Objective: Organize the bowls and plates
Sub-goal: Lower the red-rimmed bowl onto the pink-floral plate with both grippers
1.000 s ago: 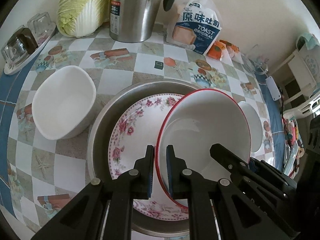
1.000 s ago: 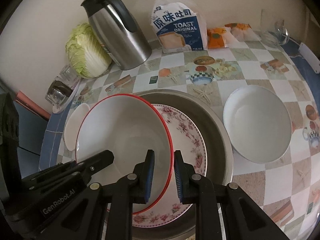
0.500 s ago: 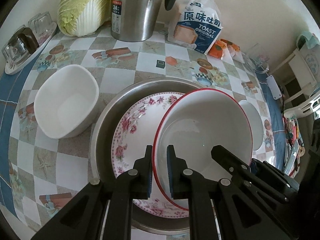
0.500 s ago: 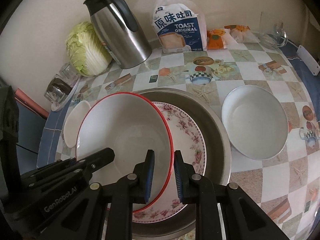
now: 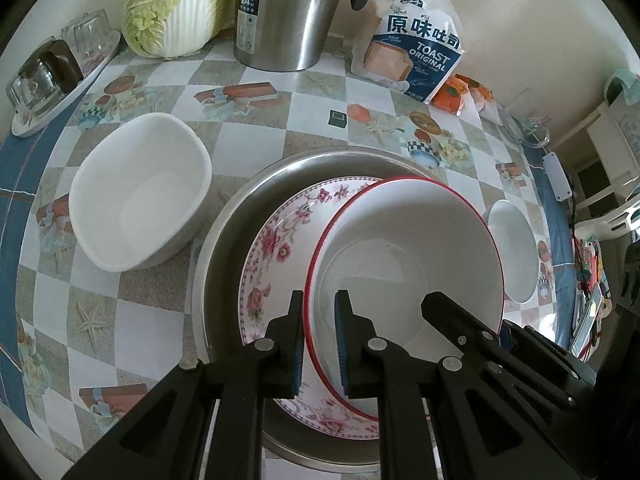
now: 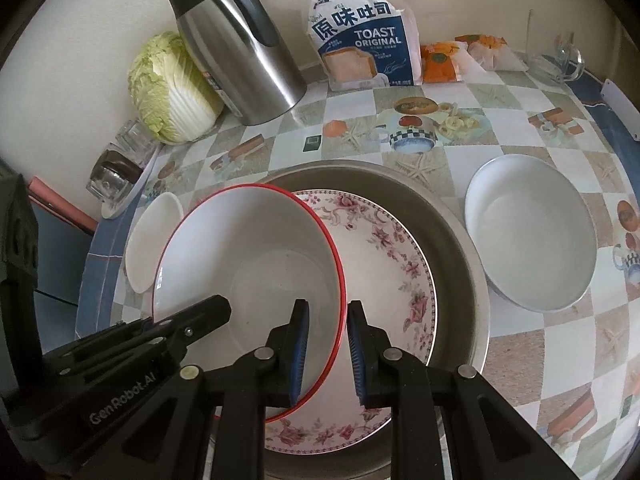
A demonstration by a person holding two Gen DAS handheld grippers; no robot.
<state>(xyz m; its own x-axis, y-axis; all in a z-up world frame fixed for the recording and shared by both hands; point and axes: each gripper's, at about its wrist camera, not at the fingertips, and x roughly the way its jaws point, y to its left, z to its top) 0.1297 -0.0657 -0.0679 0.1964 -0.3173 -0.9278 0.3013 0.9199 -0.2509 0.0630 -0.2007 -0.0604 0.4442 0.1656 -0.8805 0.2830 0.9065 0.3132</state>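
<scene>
A white bowl with a red rim (image 5: 408,248) (image 6: 248,248) is held from two sides over a floral plate (image 5: 276,248) (image 6: 392,264), which lies in a round steel pan (image 5: 228,240) (image 6: 452,232). My left gripper (image 5: 318,344) is shut on the bowl's left rim. My right gripper (image 6: 328,348) is shut on its right rim. Whether the bowl touches the plate I cannot tell. A squarish white bowl (image 5: 140,192) (image 6: 154,240) stands left of the pan. A round white bowl (image 6: 528,232) (image 5: 514,248) stands to the right.
Along the back wall stand a steel thermos jug (image 5: 288,12), a cabbage (image 5: 172,4), a bag of toast (image 5: 412,52) and orange packets (image 6: 440,60). Upturned glasses on a small tray (image 5: 48,76) sit far left, a glass mug (image 6: 564,60) far right.
</scene>
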